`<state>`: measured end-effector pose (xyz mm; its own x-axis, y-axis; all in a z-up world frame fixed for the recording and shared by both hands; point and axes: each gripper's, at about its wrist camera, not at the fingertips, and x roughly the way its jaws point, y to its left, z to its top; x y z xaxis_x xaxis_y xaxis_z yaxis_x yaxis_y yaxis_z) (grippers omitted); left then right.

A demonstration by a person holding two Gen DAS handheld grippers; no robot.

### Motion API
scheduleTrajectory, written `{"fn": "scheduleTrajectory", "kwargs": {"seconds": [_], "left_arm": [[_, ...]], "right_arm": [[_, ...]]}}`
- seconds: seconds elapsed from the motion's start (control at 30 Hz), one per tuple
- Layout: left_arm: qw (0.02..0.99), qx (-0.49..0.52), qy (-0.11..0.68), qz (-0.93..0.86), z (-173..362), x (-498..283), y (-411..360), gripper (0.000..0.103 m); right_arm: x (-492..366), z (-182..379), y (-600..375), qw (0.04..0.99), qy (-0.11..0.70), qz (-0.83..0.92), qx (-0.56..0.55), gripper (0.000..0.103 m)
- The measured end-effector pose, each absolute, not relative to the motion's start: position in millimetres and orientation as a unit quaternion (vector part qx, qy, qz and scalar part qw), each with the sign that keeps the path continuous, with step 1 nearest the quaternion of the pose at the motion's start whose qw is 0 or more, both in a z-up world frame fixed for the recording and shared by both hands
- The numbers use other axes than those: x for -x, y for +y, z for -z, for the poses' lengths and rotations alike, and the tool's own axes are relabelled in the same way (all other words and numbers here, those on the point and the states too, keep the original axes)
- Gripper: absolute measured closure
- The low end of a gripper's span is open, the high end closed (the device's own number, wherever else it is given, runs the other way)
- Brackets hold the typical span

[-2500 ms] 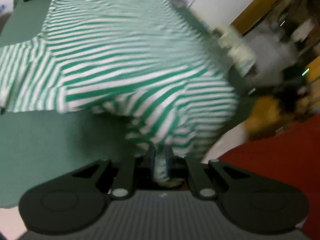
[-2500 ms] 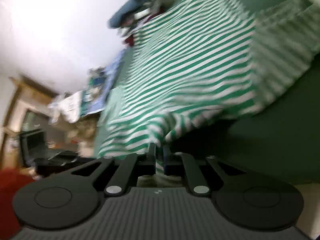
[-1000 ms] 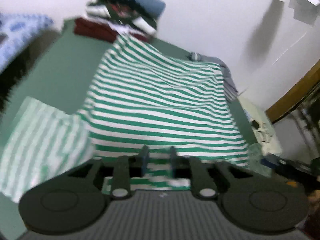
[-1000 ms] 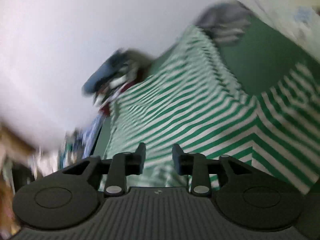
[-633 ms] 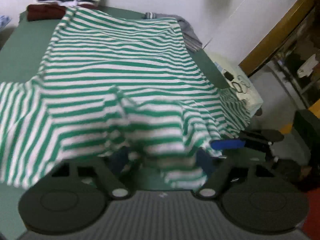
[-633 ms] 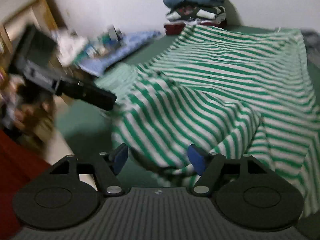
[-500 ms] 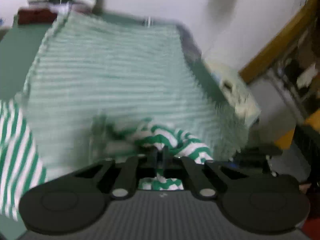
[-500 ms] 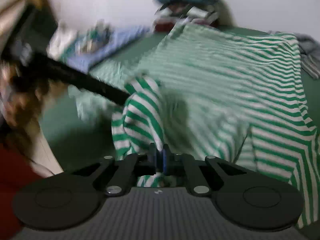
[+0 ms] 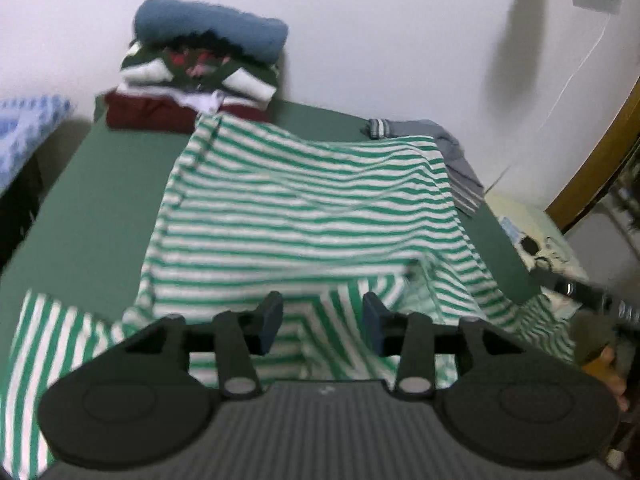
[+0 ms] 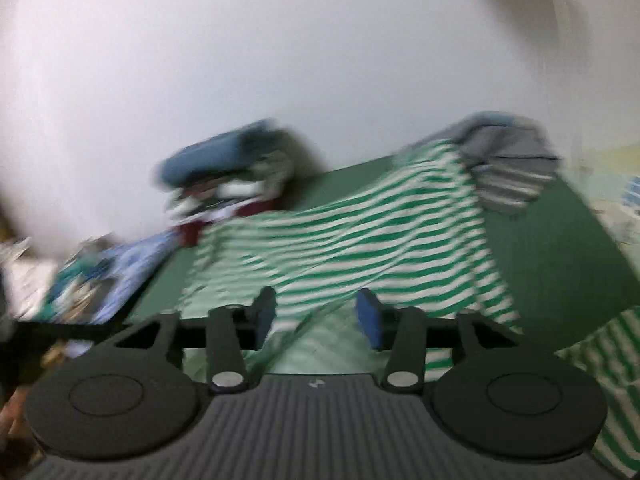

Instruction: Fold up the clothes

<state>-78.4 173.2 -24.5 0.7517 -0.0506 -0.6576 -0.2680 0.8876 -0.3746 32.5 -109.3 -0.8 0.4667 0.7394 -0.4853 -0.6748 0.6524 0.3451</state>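
A: What was the state of each claw?

B: The left claw and right claw stood apart, having just been opening. Cloth showed between the pads, unclamped.

A: Where was the striped shirt?

B: It lay on the green surface, centre frame, long axis running from the claws toward the folded stack at upper left.
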Motion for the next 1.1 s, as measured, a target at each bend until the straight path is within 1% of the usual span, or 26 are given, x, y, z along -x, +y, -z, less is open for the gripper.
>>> {"fn": "scheduleTrajectory", "kwargs": {"seconds": [0.03,0.07,0.13,0.2,0.27,0.33,0.43,0.5,0.53,0.57,0.6,0.63,0.7,0.77,0.93,1.1], "left_arm": [[0.905,0.238,0.347,-0.054,27.1,88.1,174.3,0.053],[0.904,0.241,0.350,-0.048,29.1,93.6,171.2,0.050],[0.902,0.236,0.360,-0.037,32.5,98.4,159.4,0.050],[0.900,0.230,0.369,-0.025,35.8,103.3,147.5,0.049],[0.902,0.213,0.375,-0.021,36.3,100.1,132.3,0.043],[0.905,0.193,0.379,-0.015,37.1,94.2,115.4,0.043],[0.910,0.158,0.384,-0.003,38.3,90.1,90.2,0.041],[0.913,0.139,0.384,0.015,38.7,91.8,74.7,0.041],[0.914,0.131,0.384,0.028,38.9,93.1,67.8,0.041],[0.915,0.124,0.383,0.040,39.4,94.6,61.6,0.041],[0.915,0.116,0.383,0.050,39.9,96.2,55.6,0.041],[0.916,0.108,0.382,0.060,40.5,97.7,49.6,0.041],[0.911,0.100,0.393,0.071,47.4,95.6,40.6,0.039],[0.904,0.101,0.408,0.075,57.4,91.6,34.8,0.039],[0.880,0.125,0.444,0.109,75.7,82.1,30.7,0.039],[0.871,0.142,0.453,0.125,82.7,77.1,36.8,0.032]], "right_arm": [[-28.6,7.2,-102.8,0.844,0.314,-0.433,-0.030,0.046],[-25.5,12.4,-98.0,0.832,0.325,-0.450,-0.020,0.046],[-19.9,19.4,-93.0,0.809,0.349,-0.473,-0.022,0.048],[-24.1,21.1,-85.9,0.805,0.364,-0.466,-0.037,0.050],[-40.5,25.5,-75.0,0.801,0.386,-0.452,-0.067,0.050],[-60.1,31.8,-60.5,0.788,0.412,-0.445,-0.106,0.050],[-81.7,43.6,-36.3,0.803,0.442,-0.387,-0.105,0.049],[-93.8,54.9,-22.2,0.805,0.464,-0.355,-0.103,0.056],[-101.1,62.6,-17.5,0.803,0.477,-0.340,-0.108,0.058],[-109.4,72.0,-12.6,0.797,0.499,-0.323,-0.111,0.066],[-116.2,80.2,-9.6,0.789,0.521,-0.306,-0.112,0.089],[-121.1,84.1,-9.1,0.784,0.534,-0.294,-0.117,0.098],[-124.7,74.5,-12.8,0.788,0.518,-0.300,-0.144,0.098],[-126.0,55.1,-15.4,0.800,0.483,-0.315,-0.164,0.098],[-140.2,14.4,-24.1,0.812,0.406,-0.334,-0.254,0.098],[-162.2,-4.7,-29.2,0.800,0.376,-0.351,-0.310,0.099]]}}
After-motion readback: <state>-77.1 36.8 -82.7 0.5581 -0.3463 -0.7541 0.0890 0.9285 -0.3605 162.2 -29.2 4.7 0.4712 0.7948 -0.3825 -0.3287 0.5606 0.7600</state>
